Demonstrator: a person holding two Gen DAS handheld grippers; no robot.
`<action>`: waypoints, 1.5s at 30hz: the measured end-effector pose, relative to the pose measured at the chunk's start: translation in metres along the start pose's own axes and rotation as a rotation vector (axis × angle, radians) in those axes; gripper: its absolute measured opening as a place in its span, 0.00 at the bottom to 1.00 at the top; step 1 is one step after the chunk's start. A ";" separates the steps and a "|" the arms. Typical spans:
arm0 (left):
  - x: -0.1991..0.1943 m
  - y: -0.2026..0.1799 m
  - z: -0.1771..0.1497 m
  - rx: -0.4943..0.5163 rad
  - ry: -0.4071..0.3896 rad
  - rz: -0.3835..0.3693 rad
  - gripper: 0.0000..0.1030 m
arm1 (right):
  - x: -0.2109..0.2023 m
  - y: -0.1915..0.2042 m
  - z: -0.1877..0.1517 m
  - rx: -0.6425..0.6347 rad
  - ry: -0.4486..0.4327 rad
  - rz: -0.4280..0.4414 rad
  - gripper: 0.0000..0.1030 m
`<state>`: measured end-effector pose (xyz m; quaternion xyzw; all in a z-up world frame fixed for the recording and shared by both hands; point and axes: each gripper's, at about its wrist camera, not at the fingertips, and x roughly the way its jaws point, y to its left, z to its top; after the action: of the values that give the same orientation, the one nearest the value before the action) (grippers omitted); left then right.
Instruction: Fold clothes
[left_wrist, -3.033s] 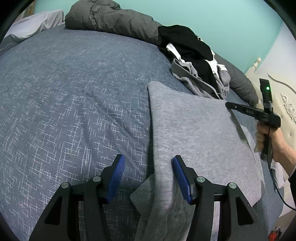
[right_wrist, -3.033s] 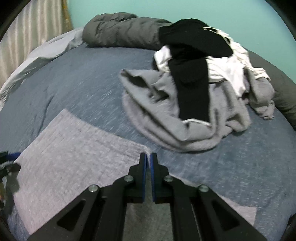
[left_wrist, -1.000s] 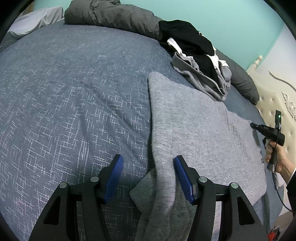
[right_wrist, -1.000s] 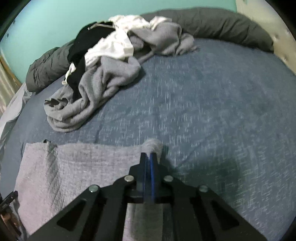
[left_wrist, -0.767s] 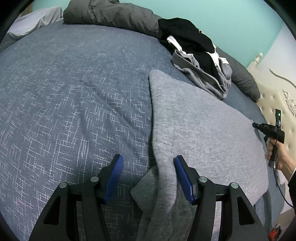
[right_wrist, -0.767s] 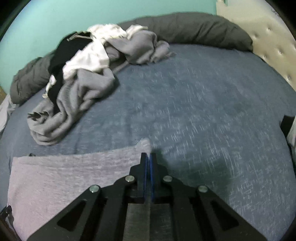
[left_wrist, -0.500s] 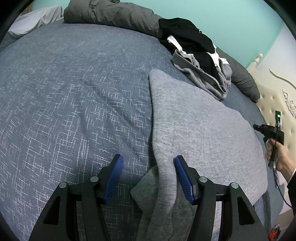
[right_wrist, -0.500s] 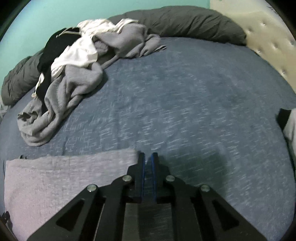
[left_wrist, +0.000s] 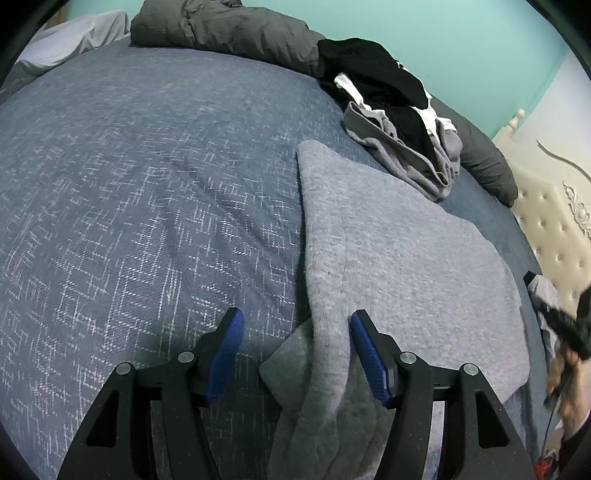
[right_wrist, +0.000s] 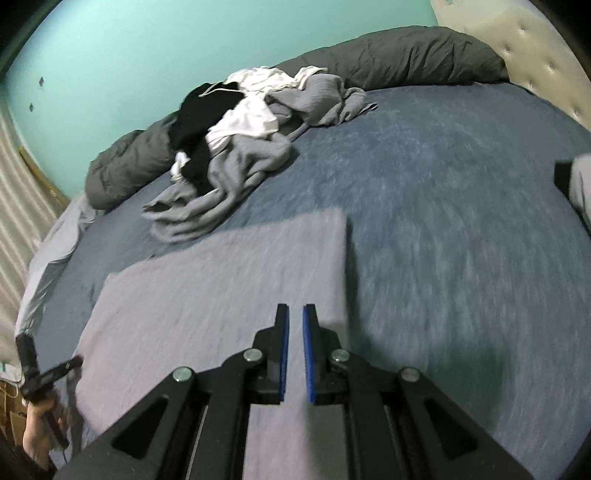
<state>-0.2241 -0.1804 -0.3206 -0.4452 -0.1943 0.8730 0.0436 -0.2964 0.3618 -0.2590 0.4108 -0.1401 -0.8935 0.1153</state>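
Left wrist view: the left gripper (left_wrist: 295, 350) hangs with jaws wide apart astride the near edge of a grey garment (left_wrist: 406, 258) spread flat on a blue bedspread (left_wrist: 147, 184). The right gripper (right_wrist: 294, 354) hovers above the same cloth, jaws slightly parted, gripping nothing. A heap of unfolded clothes (right_wrist: 251, 147) lies beyond, near a dark grey pillow (right_wrist: 399, 59).

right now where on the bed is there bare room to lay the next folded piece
Most free: the blue bedspread left of the flat grey garment, up to the dark grey duvet roll. There is also bare bedspread right of the garment toward the cream headboard. Crowded: the heap of unfolded clothes just beyond the garment's far edge.
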 end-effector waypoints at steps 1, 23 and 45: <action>-0.001 0.000 -0.001 -0.002 0.000 -0.002 0.63 | -0.005 0.002 -0.007 -0.004 -0.008 -0.003 0.07; -0.048 0.023 -0.022 -0.043 -0.029 -0.036 0.65 | -0.041 0.056 -0.069 0.002 0.022 -0.044 0.07; -0.066 0.033 -0.026 -0.058 -0.053 -0.070 0.66 | 0.071 0.196 -0.120 -0.104 0.206 -0.011 0.05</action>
<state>-0.1605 -0.2193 -0.2962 -0.4160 -0.2363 0.8763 0.0560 -0.2315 0.1375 -0.3161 0.4948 -0.0785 -0.8532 0.1453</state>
